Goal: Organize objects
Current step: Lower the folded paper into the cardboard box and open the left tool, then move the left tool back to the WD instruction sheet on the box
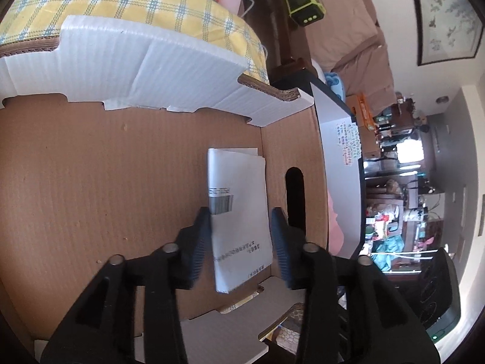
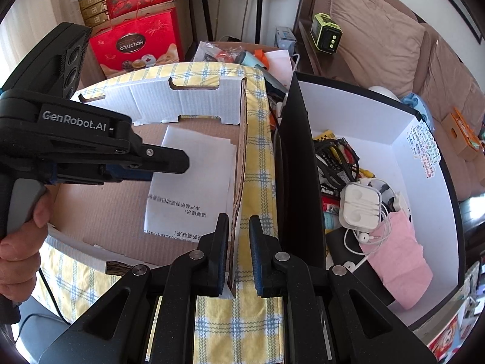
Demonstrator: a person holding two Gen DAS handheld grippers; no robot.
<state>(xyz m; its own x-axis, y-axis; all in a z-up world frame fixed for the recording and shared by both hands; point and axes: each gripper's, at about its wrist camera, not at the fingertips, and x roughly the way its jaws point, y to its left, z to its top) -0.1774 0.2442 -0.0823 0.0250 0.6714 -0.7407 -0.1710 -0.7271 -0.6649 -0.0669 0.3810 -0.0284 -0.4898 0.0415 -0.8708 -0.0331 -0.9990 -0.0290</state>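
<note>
An open cardboard box (image 1: 91, 182) lies on a yellow plaid cloth (image 1: 151, 0). A folded white paper sheet with a barcode (image 1: 239, 212) lies on the box floor by its right wall. My left gripper (image 1: 241, 239) is open inside the box, its fingers on either side of the paper. In the right wrist view the left gripper (image 2: 169, 165) hovers over the same paper (image 2: 194, 182). My right gripper (image 2: 238, 251) is open and straddles the top edge of the cardboard box's right wall (image 2: 239, 182).
A black box with a white inside (image 2: 424, 182) stands to the right, holding cables (image 2: 339, 157), a white earphone case (image 2: 360, 206) and a pink cloth (image 2: 397, 248). Red gift boxes (image 2: 136, 39) stand behind. A sofa (image 2: 379, 30) with a green device (image 2: 326, 33) is at the back right.
</note>
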